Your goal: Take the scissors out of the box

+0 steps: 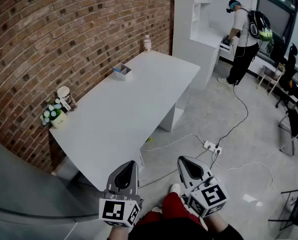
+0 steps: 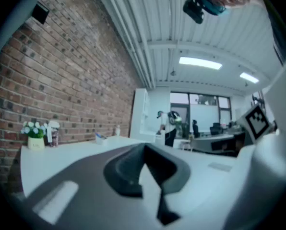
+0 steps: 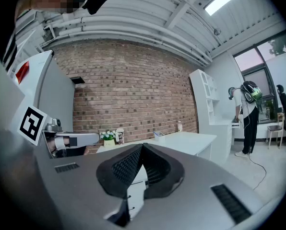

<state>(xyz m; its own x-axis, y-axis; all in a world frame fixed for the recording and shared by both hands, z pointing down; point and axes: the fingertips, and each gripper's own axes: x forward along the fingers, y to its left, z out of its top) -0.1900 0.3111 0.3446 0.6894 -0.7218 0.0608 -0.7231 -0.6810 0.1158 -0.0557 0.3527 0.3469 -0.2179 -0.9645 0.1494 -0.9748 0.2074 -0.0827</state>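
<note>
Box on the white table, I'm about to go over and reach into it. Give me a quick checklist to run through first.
1. Box in sight on the white table: ok.
2. Scissors seen inside it: cannot tell; too small here, only something blue shows.
3. Left tongs open for a grasp: not ok, shut and empty.
4. Right tongs open: not ok, shut and empty.
5. Tongs near the box: not ok; both are held off the table's near corner, and the box sits toward the far end.
6. Way across the tabletop free: ok; the cup and flowers sit by the wall, the bottle beyond the box.
</note>
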